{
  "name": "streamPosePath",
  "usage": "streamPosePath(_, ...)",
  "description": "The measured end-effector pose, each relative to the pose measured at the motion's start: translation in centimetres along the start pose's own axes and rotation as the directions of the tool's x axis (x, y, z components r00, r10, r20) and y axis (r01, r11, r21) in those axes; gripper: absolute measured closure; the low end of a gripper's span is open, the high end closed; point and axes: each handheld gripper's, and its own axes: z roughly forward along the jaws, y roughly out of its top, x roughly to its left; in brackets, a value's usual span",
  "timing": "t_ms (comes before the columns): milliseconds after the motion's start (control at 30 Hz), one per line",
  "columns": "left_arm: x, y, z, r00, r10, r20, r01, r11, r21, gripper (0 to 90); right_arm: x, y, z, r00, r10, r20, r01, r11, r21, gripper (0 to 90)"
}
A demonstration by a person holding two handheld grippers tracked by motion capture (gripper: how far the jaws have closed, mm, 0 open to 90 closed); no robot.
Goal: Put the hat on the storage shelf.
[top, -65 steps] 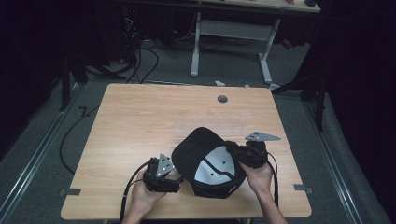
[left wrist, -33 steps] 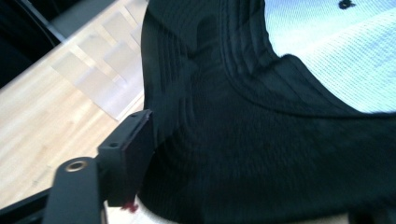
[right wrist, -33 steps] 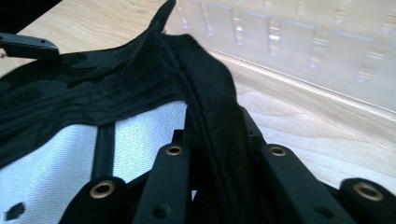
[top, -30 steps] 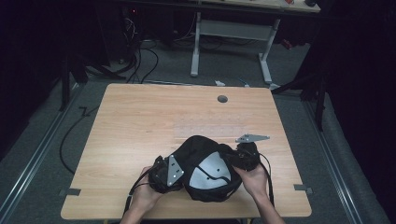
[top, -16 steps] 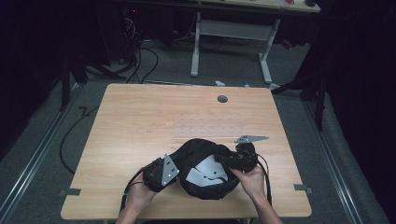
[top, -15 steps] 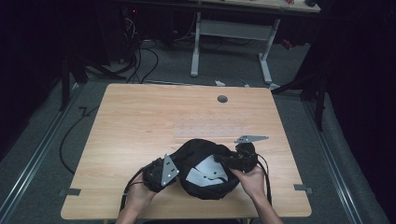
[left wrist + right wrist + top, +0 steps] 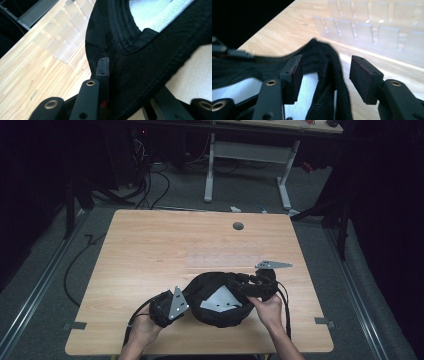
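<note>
A black cap (image 7: pixel 220 300) lies upside down near the front edge of the wooden table (image 7: pixel 150 245), its white lining (image 7: pixel 220 299) facing up. My left gripper (image 7: pixel 192 301) is at the cap's left side. Its jaws have just been closing and are now shut on the cap's black fabric edge (image 7: pixel 140 70), which fills the gap of the left gripper (image 7: pixel 130 82). My right gripper (image 7: pixel 242 284) is at the cap's right side. Its jaws have just been opening. In the right gripper view the gripper (image 7: pixel 325 72) stands open, with the cap's folded rim (image 7: pixel 329 75) loose between the pads.
A small round grommet hole (image 7: pixel 238 226) sits near the table's far edge. A clear ribbed patch (image 7: pixel 225 259) lies on the wood just behind the cap. Beyond the table are white desk legs (image 7: pixel 210 170) and cables (image 7: pixel 150 185) on the floor.
The left gripper came up to the cap's left edge and closed on it. The right gripper's jaws opened off the cap's rim. The cap shifted slightly toward the front edge.
</note>
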Motion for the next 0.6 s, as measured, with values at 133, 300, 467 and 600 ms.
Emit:
streamPosePath(133,-0.4,0.0,-0.3,0.9991,0.022,0.036,-0.023,0.9995,0.021,78.5,-0.6,0.5,-0.3,0.9997,0.019,0.013,-0.018,0.999,-0.047,42.4)
streamPosePath(300,-1.1,-0.2,-0.4,0.9947,0.041,0.094,-0.047,0.9972,0.059,83.4,-1.5,1.3,-0.5,0.9983,0.046,0.035,-0.044,0.996,-0.075,40.7)
streamPosePath(467,-1.6,-0.2,-0.8,0.9883,0.049,0.144,-0.060,0.9955,0.073,86.2,-2.1,1.8,-0.6,0.9956,0.085,0.039,-0.081,0.991,-0.106,38.5)
streamPosePath(600,-1.8,-0.1,-1.1,0.9842,0.037,0.173,-0.053,0.9947,0.089,86.5,-2.5,2.3,-0.6,0.9940,0.101,0.041,-0.095,0.987,-0.133,35.6)
